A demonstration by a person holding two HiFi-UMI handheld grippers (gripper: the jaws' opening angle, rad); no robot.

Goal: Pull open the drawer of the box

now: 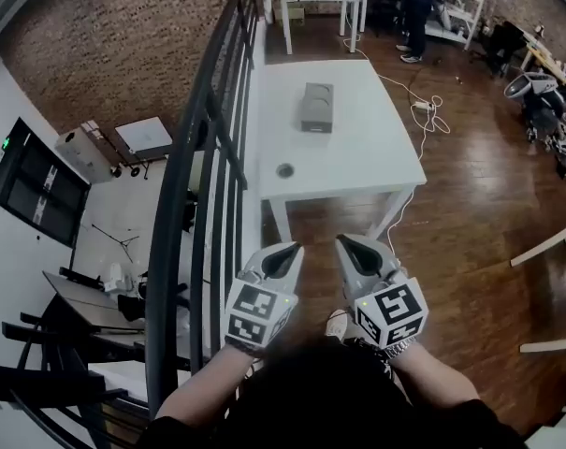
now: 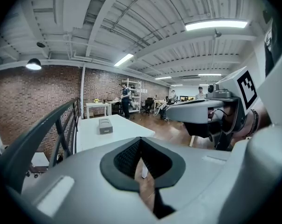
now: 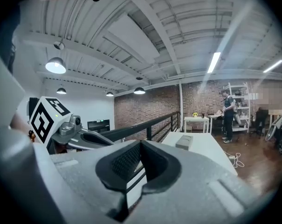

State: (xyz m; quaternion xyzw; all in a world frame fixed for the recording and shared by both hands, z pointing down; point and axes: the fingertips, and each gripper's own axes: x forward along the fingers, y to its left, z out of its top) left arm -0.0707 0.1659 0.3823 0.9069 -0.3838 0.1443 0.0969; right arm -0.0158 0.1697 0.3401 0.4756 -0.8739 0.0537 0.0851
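A small grey box [image 1: 317, 108] lies on the far half of a white table [image 1: 357, 162], well ahead of both grippers. My left gripper [image 1: 290, 251] and right gripper [image 1: 344, 243] hang side by side in the air in front of the table's near edge, both shut with nothing held. In the left gripper view the box [image 2: 105, 126] is far off beyond the closed left gripper [image 2: 141, 140], and the right gripper [image 2: 196, 112] shows at the right. From the right gripper view the box [image 3: 183, 142] is distant past the closed right gripper [image 3: 141, 144].
A black metal railing [image 1: 208, 157] runs along the table's left side, with a drop to a lower floor beyond it. A small dark round thing [image 1: 284, 169] sits near the table's front. A white cable and power strip [image 1: 423, 107] lie on the wooden floor. A person [image 1: 418, 7] stands far back.
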